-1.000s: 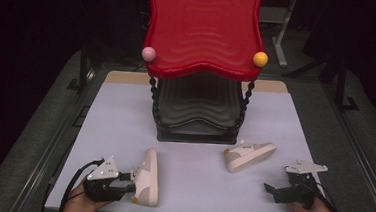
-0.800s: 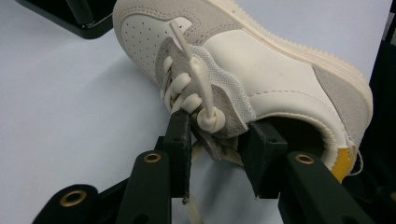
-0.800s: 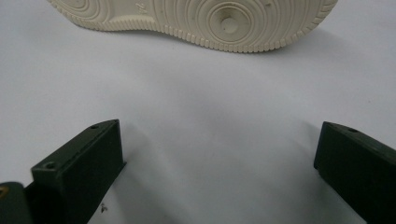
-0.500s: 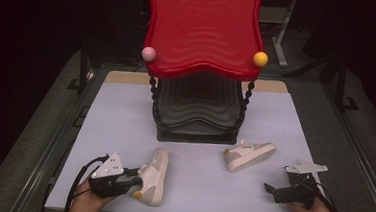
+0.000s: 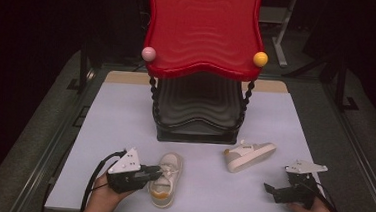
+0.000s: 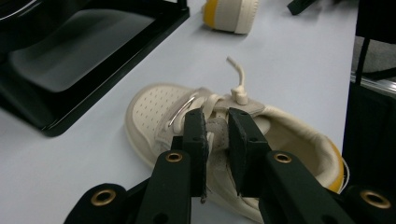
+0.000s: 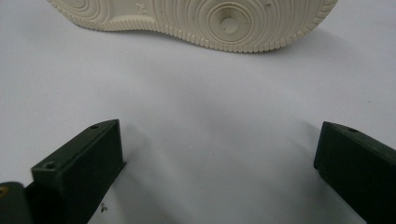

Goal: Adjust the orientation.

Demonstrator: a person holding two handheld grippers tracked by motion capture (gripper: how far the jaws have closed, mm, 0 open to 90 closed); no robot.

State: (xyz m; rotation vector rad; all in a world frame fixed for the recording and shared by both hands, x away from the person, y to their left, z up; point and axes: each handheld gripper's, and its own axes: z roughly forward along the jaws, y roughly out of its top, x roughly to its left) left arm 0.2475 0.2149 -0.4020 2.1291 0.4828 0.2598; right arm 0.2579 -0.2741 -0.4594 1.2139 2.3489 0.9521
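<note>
Two grippers: I hold one in each hand at the near edge of the table [image 5: 126, 106], each beside one shoe of a pair.
Left gripper [image 6: 215, 140]: its jaws have just been closing and now stand narrow, pinching the tongue and strap of the near shoe between the pads.
Near shoe [image 5: 166, 178]: cream with a yellow heel patch, upright on its sole in front of my left hand, toe pointing away from me towards the rack.
Why this grip: I judge the tongue is the easiest thin part to catch, and it lets me lift or steer the shoe without crushing it.
Right gripper [image 5: 283, 189]: jaws spread wide, holding nothing, resting low by the table's right front corner.
Far shoe [image 5: 248, 155]: lying tipped on its side, ribbed sole facing my right gripper, apart from the jaws.
Why it waits: I judge the right hand is lined up on that sole, ready once the left shoe is dealt with.
Shoe rack [image 5: 198, 111]: black wavy lower shelf, red wavy top, at the table's middle behind both shoes, likely their destination.
</note>
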